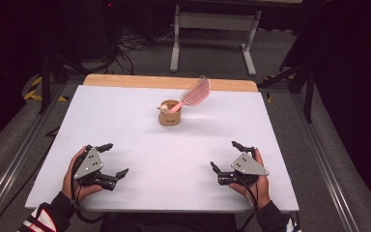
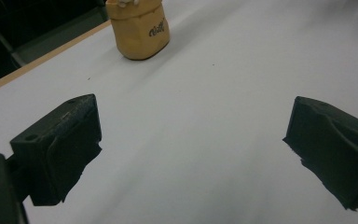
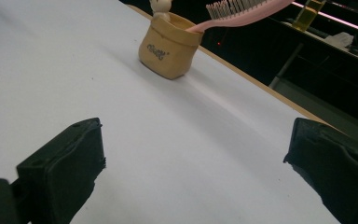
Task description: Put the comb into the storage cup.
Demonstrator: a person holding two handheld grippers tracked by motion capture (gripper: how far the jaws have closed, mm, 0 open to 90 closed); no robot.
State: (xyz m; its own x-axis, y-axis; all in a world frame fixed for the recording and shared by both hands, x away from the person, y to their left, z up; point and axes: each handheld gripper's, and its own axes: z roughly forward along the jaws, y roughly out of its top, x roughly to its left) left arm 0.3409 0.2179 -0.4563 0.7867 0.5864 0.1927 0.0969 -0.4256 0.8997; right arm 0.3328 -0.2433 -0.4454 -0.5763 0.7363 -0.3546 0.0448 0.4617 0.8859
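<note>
Now a small tan cup (image 1: 170, 114) stands upright on the white table (image 1: 140, 145) — a pink brush (image 1: 193, 94) leans out of it. Well in front of the cup, the left gripper (image 1: 113, 160) and right gripper (image 1: 225, 155) rest with jaws wide apart — holding nothing.

We saw tan pouch (image 1: 170, 113) with dark lettering | pink hairbrush (image 1: 195, 94) with pale bristles | white table (image 1: 174, 159) with wood-coloured far edge | black left gripper (image 1: 114, 159) and right gripper (image 1: 226, 155), grey plates | red-white-black striped sleeve (image 1: 41, 220)
</note>
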